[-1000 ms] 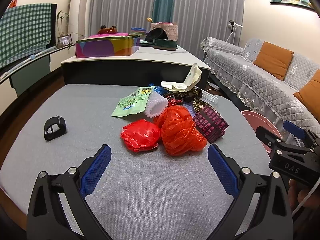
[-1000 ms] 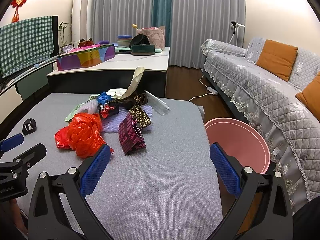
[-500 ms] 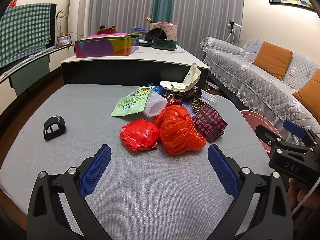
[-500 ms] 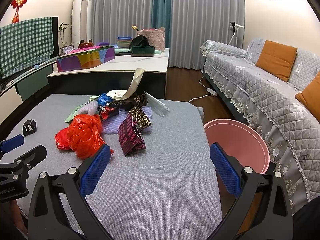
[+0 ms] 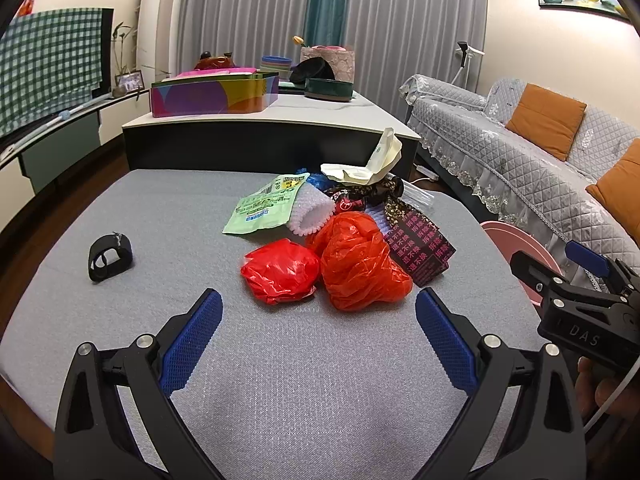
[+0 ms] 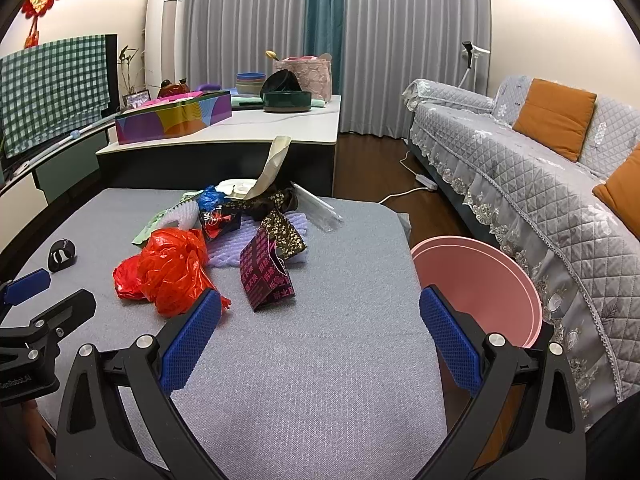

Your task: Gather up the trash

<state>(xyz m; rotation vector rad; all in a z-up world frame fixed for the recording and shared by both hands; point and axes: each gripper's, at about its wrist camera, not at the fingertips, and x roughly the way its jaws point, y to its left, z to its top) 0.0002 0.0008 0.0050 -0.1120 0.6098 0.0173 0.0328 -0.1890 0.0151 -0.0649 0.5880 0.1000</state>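
Trash pile (image 5: 344,236) lies mid-table on the grey table (image 5: 160,208), a pink bin (image 6: 480,280) beside its edge, while the left hand-held gripper (image 5: 318,336) and right hand-held gripper (image 6: 320,334) hover spread wide, empty.

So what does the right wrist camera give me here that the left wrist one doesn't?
Only the right wrist view shows the pink bin's whole open mouth beside the table's right edge, the purple foam sheet under the pile, and the white air conditioner.

Only the left wrist view shows the green packet's full printed face and the two red bags as separate lumps.

Both show the trash pile, the dark patterned paper bag, the black strap, and open tongs, left and right, holding nothing.
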